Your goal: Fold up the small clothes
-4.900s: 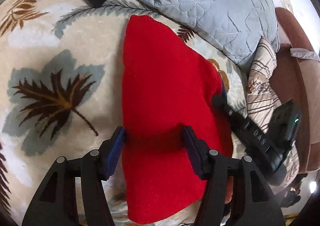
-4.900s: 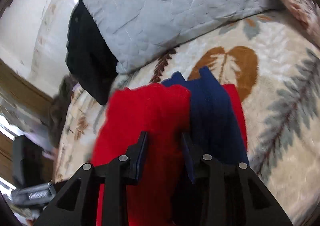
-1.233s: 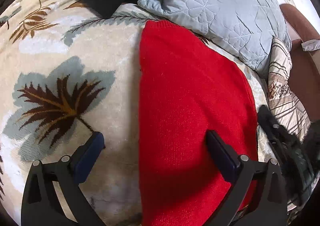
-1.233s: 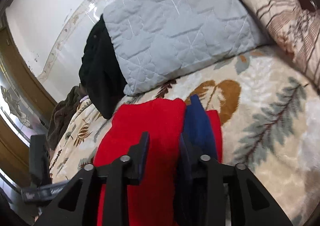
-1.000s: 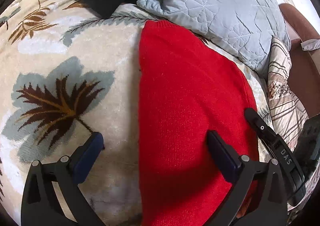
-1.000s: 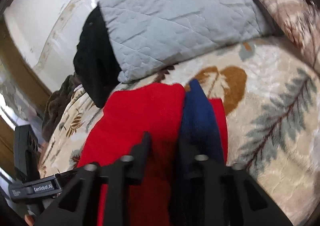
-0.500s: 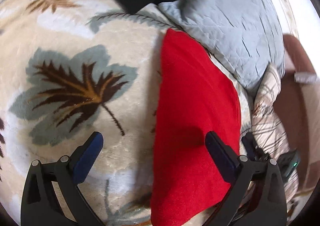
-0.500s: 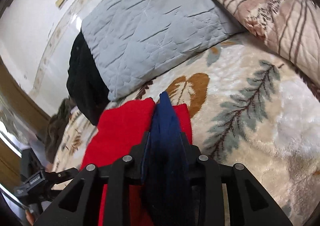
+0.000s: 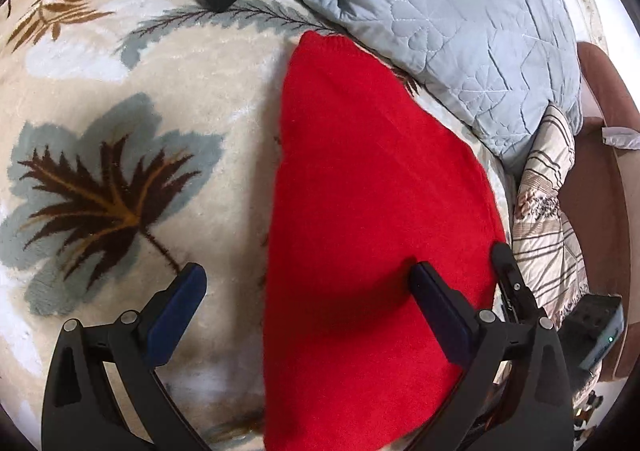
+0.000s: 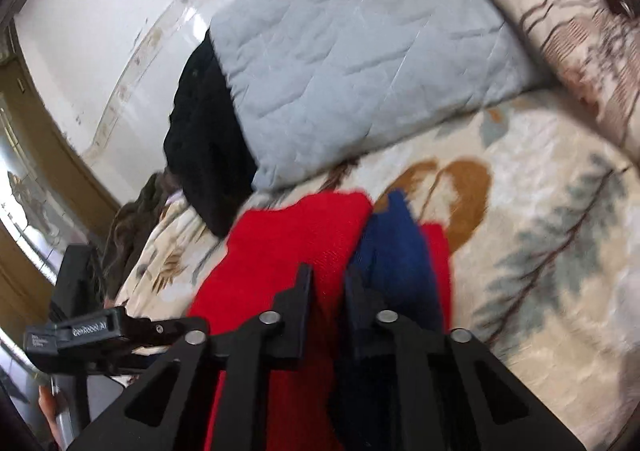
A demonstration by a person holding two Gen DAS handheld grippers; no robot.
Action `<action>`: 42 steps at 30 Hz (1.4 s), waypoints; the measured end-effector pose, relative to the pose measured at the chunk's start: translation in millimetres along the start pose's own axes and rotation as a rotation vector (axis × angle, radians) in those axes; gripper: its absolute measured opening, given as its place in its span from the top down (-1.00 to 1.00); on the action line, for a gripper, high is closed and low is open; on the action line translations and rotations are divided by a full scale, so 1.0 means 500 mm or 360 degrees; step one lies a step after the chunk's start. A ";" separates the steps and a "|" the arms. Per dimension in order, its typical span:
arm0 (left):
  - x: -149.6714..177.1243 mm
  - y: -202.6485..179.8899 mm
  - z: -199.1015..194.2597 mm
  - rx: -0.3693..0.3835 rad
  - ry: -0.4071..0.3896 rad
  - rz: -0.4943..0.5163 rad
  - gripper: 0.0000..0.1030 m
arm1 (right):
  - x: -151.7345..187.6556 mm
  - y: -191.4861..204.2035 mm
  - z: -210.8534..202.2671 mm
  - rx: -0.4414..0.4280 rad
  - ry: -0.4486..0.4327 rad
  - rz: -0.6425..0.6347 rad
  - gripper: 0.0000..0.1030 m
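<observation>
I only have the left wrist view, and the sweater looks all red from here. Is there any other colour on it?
Observer: Yes, the right wrist view shows a navy blue part lying along the red sweater.
Operator: Where's the right gripper pointing?
Observer: The right gripper sits over the line where red meets navy, jaws drawn close together.
Operator: Anything past the black garment?
Observer: A brown heap of cloth lies beyond the black garment.
</observation>
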State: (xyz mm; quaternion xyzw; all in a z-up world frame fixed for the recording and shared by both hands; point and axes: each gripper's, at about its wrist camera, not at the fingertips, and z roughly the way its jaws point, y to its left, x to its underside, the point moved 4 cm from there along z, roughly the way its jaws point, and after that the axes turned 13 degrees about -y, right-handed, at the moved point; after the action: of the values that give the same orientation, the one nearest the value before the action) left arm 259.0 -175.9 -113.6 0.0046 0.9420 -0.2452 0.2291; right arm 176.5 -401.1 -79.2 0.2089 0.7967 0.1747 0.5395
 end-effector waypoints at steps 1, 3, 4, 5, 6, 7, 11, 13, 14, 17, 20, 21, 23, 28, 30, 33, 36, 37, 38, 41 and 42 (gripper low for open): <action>0.005 0.001 0.012 -0.0026 0.0016 0.0010 -1.00 | 0.002 -0.011 0.002 0.0029 0.0013 0.0004 0.86; 0.011 0.002 0.022 -0.0055 0.0024 0.0030 -1.00 | 0.025 -0.033 0.022 0.0064 0.0124 0.0048 0.84; 0.012 -0.002 0.018 -0.0066 0.0010 0.0056 -1.00 | 0.036 -0.038 0.025 0.0065 0.0152 0.0056 0.83; 0.012 -0.006 0.005 -0.0076 0.0007 0.0074 -1.00 | 0.032 -0.035 0.018 0.0057 0.0139 0.0054 0.82; 0.012 -0.007 -0.004 -0.0077 0.0006 0.0079 -1.00 | 0.025 -0.030 0.012 0.0041 0.0133 0.0057 0.76; 0.014 -0.007 -0.018 -0.0071 -0.0002 0.0087 -1.00 | 0.016 -0.021 -0.001 0.0012 0.0127 0.0057 0.69; 0.057 0.007 -0.082 -0.0092 -0.0104 0.0141 -1.00 | 0.011 0.021 -0.067 -0.0142 0.0149 -0.0096 0.63; 0.081 0.015 -0.087 -0.0149 -0.0127 0.0181 -1.00 | 0.027 0.042 -0.091 -0.0167 0.0178 -0.0247 0.52; 0.100 0.017 -0.078 -0.0189 -0.0113 0.0213 -1.00 | 0.037 0.043 -0.092 -0.0163 0.0206 -0.0280 0.52; 0.125 0.017 -0.055 -0.0240 -0.0073 0.0246 -1.00 | 0.102 0.022 -0.066 -0.0041 0.0391 -0.0417 0.60; 0.130 0.007 -0.064 -0.0284 -0.0122 0.0299 -1.00 | 0.106 0.030 -0.074 -0.0064 0.0345 -0.0473 0.56; 0.131 0.007 -0.064 -0.0290 -0.0118 0.0297 -1.00 | 0.105 0.030 -0.076 -0.0064 0.0345 -0.0452 0.55; 0.130 0.011 -0.062 -0.0289 -0.0107 0.0283 -1.00 | 0.107 0.022 -0.081 -0.0074 0.0352 -0.0406 0.55; 0.130 0.004 -0.064 -0.0309 -0.0121 0.0302 -1.00 | 0.085 0.017 -0.103 -0.0067 0.0305 -0.0352 0.47; 0.132 0.004 -0.071 -0.0316 -0.0130 0.0316 -1.00 | 0.069 0.016 -0.102 -0.0034 0.0268 -0.0344 0.42; 0.130 0.000 -0.078 -0.0322 -0.0136 0.0333 -1.00 | 0.046 0.001 -0.105 -0.0002 0.0207 -0.0257 0.33; 0.116 -0.005 -0.094 -0.0265 -0.0149 0.0341 -1.00 | 0.027 -0.018 -0.105 0.0054 0.0159 -0.0191 0.13; 0.105 -0.005 -0.103 -0.0224 -0.0165 0.0328 -1.00 | 0.021 -0.028 -0.104 0.0076 0.0145 -0.0160 0.10; 0.084 0.000 -0.111 -0.0164 -0.0185 0.0288 -1.00 | 0.017 -0.035 -0.103 0.0086 0.0142 -0.0138 0.08; 0.037 0.018 -0.100 -0.0028 -0.0125 0.0123 -1.00 | 0.011 -0.071 -0.093 0.0122 0.0145 0.0004 -0.03; 0.026 0.025 -0.087 0.0007 -0.0077 0.0073 -1.00 | 0.011 -0.079 -0.089 0.0130 0.0146 0.0041 -0.04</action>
State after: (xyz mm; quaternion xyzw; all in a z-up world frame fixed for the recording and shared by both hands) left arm 230.1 -146.1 -91.3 0.0209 0.9353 -0.2420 0.2573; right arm 127.4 -434.4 -87.7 0.2328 0.8244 0.1584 0.4910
